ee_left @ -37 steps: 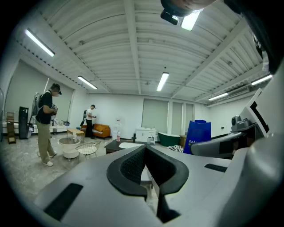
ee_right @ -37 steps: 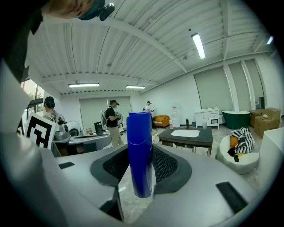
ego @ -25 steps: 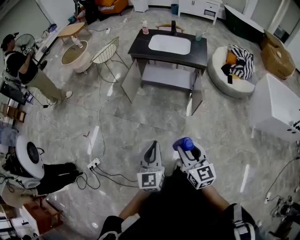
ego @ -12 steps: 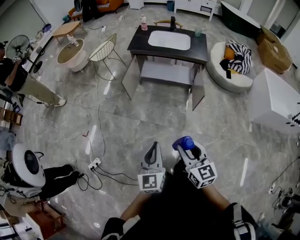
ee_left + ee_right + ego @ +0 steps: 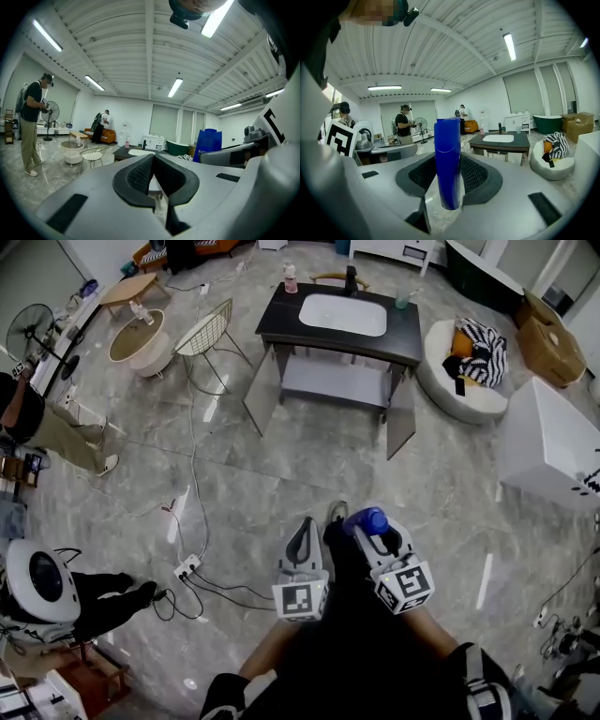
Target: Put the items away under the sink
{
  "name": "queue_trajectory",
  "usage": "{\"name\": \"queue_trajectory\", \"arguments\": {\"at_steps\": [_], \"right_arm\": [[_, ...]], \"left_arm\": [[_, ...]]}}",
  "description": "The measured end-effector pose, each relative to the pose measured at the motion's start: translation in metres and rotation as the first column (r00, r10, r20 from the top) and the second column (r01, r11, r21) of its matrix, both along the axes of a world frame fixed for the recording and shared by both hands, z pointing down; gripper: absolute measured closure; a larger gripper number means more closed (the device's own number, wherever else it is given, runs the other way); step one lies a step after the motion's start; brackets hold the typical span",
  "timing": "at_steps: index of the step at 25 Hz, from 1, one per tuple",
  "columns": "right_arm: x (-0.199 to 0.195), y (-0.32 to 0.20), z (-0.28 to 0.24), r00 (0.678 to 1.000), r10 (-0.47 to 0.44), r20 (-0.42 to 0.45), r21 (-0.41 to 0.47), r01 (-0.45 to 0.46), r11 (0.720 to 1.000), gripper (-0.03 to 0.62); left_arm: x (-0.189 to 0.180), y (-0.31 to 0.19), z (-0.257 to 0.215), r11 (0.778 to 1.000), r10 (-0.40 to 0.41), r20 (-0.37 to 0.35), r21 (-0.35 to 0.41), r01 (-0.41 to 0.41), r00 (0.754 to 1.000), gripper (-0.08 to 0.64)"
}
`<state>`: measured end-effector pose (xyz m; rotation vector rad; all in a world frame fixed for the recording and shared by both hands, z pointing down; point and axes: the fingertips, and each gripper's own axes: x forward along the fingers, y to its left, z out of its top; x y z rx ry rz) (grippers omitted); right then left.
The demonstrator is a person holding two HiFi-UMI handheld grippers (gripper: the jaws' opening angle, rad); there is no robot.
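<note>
Head view shows the dark sink counter [image 5: 281, 322], doors open, far away. The tall blue plastic bottle [image 5: 367, 521] is squeezed in the fingers of the right gripper [image 5: 449, 174]; a bumpy walk could shake it loose. The left gripper [image 5: 152, 168] has its fingers pressed together, empty.

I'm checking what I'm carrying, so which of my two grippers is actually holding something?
The right gripper: its fingers grip a blue bottle. The left gripper has its fingers shut together with nothing between them.
</note>
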<state>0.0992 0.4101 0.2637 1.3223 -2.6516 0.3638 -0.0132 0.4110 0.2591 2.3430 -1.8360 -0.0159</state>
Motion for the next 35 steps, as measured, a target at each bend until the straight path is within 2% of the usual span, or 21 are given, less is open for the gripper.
{"name": "queue_trajectory", "arguments": {"at_steps": [3, 8, 12, 18, 26, 30, 35], "right_arm": [[-0.007, -0.028, 0.01, 1.0, -0.018, -0.015, -0.009, 0.018, 1.0, 0.437], [-0.012, -0.09, 0.018, 0.999, -0.037, -0.028, -0.017, 0.036, 0.999, 0.437], [-0.013, -0.156, 0.027, 0.999, -0.041, -0.018, -0.025, 0.041, 0.999, 0.437], [-0.018, -0.263, 0.034, 0.997, -0.07, -0.031, 0.008, 0.07, 0.998, 0.437], [-0.025, -0.372, 0.037, 0.996, -0.077, -0.048, 0.013, 0.077, 0.997, 0.437], [-0.032, -0.42, 0.058, 0.996, -0.064, -0.061, 0.004, 0.064, 0.998, 0.437], [-0.047, -0.487, 0.085, 0.998, -0.027, -0.065, 0.04, 0.03, 0.999, 0.439]], "left_arm": [[-0.007, -0.025, 0.002, 1.0, -0.015, -0.012, -0.003, 0.015, 1.0, 0.543], [-0.012, -0.081, 0.003, 1.0, 0.011, 0.039, -0.02, -0.011, 0.999, 0.543], [-0.016, -0.145, 0.006, 0.999, -0.023, 0.035, -0.027, 0.023, 0.999, 0.544], [-0.02, -0.249, 0.003, 0.997, -0.044, 0.036, -0.058, 0.046, 0.998, 0.543], [-0.037, -0.353, 0.006, 0.994, -0.087, 0.035, -0.059, 0.089, 0.996, 0.543], [-0.044, -0.399, 0.027, 0.994, -0.074, 0.034, -0.082, 0.077, 0.997, 0.543], [-0.06, -0.472, 0.06, 0.998, -0.034, 0.024, -0.058, 0.035, 0.999, 0.543]]}}
